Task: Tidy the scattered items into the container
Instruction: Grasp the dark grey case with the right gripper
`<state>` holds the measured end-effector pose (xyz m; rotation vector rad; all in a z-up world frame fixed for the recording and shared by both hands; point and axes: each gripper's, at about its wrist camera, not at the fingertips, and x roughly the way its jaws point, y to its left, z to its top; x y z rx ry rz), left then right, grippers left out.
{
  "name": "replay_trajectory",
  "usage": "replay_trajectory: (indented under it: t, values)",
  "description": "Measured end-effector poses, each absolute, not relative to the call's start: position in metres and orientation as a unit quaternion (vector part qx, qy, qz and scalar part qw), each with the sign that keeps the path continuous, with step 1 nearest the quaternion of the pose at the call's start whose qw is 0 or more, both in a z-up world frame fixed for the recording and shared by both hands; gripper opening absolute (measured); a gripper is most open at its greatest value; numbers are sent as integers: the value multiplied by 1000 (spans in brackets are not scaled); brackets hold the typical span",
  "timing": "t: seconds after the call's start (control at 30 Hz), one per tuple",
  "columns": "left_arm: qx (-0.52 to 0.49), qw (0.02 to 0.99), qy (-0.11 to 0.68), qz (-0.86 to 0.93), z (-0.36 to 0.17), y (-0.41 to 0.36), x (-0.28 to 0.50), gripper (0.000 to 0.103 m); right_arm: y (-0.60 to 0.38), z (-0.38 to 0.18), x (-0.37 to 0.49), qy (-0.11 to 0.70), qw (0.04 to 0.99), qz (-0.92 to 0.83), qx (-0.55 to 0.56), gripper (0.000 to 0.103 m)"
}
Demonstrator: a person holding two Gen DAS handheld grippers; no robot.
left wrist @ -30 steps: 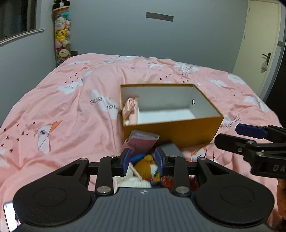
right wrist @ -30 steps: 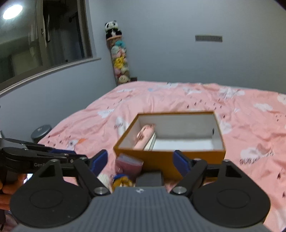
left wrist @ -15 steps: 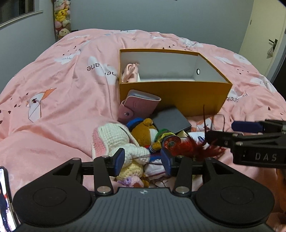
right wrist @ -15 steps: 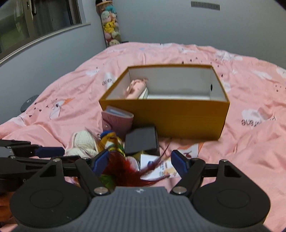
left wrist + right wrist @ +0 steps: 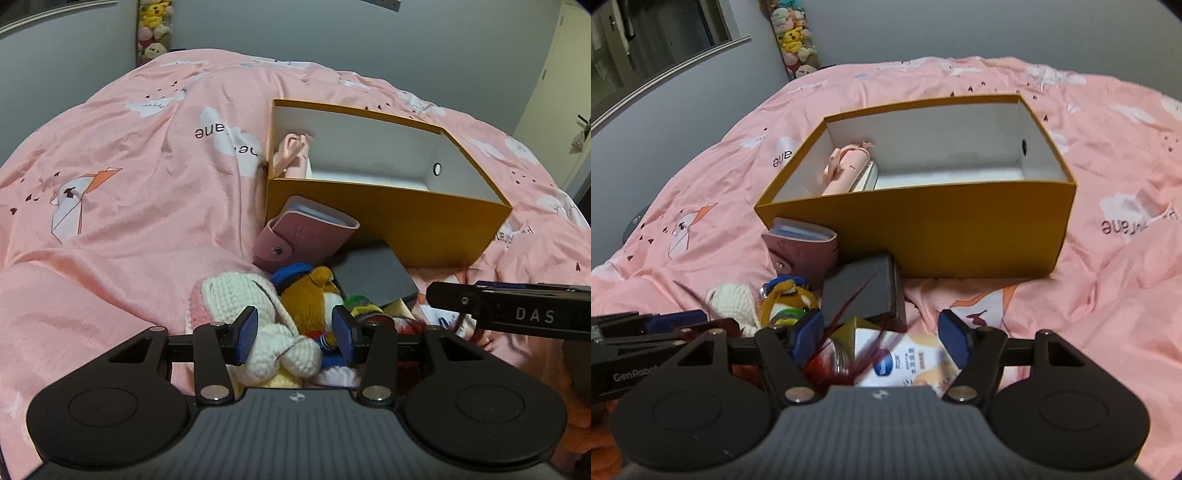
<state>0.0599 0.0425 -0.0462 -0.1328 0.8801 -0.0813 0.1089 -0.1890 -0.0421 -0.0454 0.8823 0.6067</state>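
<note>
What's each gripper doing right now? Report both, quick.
Left gripper: open, holding nothing, over the white crochet bunny.
Right gripper: open, holding nothing, its jaws just closing a little over the small carton.

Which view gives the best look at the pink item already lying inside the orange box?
The right wrist view: it looks down into the orange box, so the pink item shows along its length against the left inner wall. In the left wrist view the box's near wall hides its lower part; only its upper end shows.

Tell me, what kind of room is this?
Most likely a bedroom: a big bed under a pink quilt, a column of stuffed toys in the corner, and a door on the far right.
</note>
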Motion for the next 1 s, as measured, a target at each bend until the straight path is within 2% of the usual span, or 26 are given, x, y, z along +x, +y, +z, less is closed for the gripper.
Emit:
replay_trajectory:
  t: [0.63, 0.9, 0.97, 1.0]
  values:
    - [-77, 894, 442, -11, -61, 50, 76, 52, -168, -92, 153, 497, 815, 297, 7, 78]
    - [-76, 892, 445, -6, -61, 51, 75, 52, -156, -112, 161, 520, 794, 315, -5, 87]
    - [-77, 892, 445, -5, -60, 52, 74, 52, -155, -114, 163, 523, 791, 317, -3, 87]
    - [-78, 892, 445, -5, -60, 53, 74, 52, -155, -113, 163, 523, 791, 318, -3, 84]
